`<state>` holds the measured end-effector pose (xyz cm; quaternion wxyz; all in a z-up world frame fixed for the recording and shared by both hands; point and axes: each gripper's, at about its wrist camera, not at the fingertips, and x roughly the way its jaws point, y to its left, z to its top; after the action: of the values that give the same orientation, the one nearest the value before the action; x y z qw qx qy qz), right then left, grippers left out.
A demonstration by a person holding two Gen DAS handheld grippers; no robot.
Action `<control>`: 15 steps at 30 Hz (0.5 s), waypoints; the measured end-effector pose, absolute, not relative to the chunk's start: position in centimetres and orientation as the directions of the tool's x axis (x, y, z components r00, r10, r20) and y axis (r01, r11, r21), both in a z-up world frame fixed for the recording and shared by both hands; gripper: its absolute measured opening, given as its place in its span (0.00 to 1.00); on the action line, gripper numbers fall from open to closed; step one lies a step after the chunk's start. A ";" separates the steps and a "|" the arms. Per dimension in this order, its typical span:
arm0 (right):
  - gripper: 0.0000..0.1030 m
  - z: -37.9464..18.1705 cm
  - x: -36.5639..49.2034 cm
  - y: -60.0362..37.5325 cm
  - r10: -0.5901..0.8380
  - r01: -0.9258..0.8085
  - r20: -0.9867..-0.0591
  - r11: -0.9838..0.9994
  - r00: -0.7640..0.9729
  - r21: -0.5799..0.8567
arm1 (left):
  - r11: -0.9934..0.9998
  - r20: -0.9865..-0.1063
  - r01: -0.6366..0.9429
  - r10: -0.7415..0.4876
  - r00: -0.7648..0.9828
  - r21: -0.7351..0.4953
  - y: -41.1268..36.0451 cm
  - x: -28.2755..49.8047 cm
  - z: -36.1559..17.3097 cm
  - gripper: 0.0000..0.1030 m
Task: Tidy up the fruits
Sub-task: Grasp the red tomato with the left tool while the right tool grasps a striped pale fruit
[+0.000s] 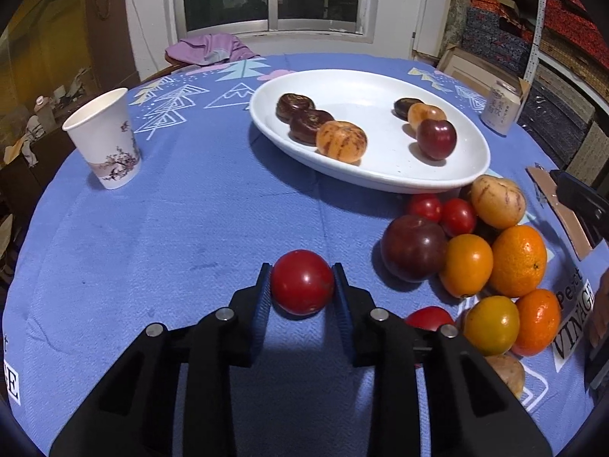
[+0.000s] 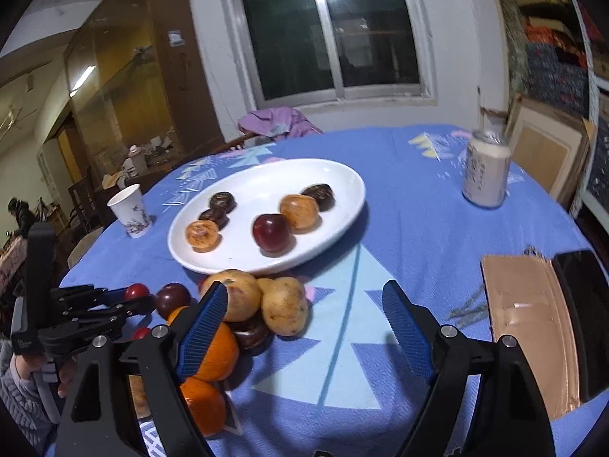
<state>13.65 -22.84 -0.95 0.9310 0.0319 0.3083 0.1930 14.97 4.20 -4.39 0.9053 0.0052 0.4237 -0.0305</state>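
My left gripper (image 1: 302, 268) is shut on a red tomato (image 1: 302, 282), with a blue pad pressing each side just above the blue tablecloth. The right wrist view shows the same gripper (image 2: 141, 301) low at the left, holding the tomato (image 2: 137, 291). To its right lies a pile of fruit: a dark plum (image 1: 413, 247), oranges (image 1: 517, 261), small tomatoes (image 1: 441, 211) and a yellowish striped fruit (image 1: 496, 201). Behind is a white plate (image 1: 380, 179) carrying two short rows of dark, orange and red fruits. My right gripper (image 2: 304, 285) stands open and empty beside the pile (image 2: 283, 304).
A paper cup (image 1: 104, 141) stands at the left of the table and a drink can (image 2: 487, 169) at the far right. A brown cardboard piece (image 2: 529, 323) and a dark phone (image 2: 586, 316) lie near the right edge. A purple cloth (image 1: 213, 49) hangs at the far side.
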 end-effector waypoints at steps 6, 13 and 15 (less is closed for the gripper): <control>0.73 -1.2 14.0 -19.7 0.388 -0.388 -0.599 0.911 0.700 0.137 | 0.998 -0.770 0.058 -0.040 0.637 -0.003 4.2 15.0 -4.4 0.30; 0.59 -1.9 15.6 -17.4 0.350 -0.374 -0.654 0.921 0.671 0.110 | 0.998 -0.773 0.066 -0.043 0.633 -0.002 4.0 15.0 -4.5 0.30; 0.59 -1.9 15.7 -17.3 0.348 -0.369 -0.654 0.923 0.672 0.112 | 0.998 -0.775 0.069 -0.043 0.631 0.001 3.9 15.1 -4.6 0.30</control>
<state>15.68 -17.29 -1.86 0.9142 -0.0150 0.3544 0.1962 15.06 3.93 -4.56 0.9029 0.0150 0.4284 -0.0309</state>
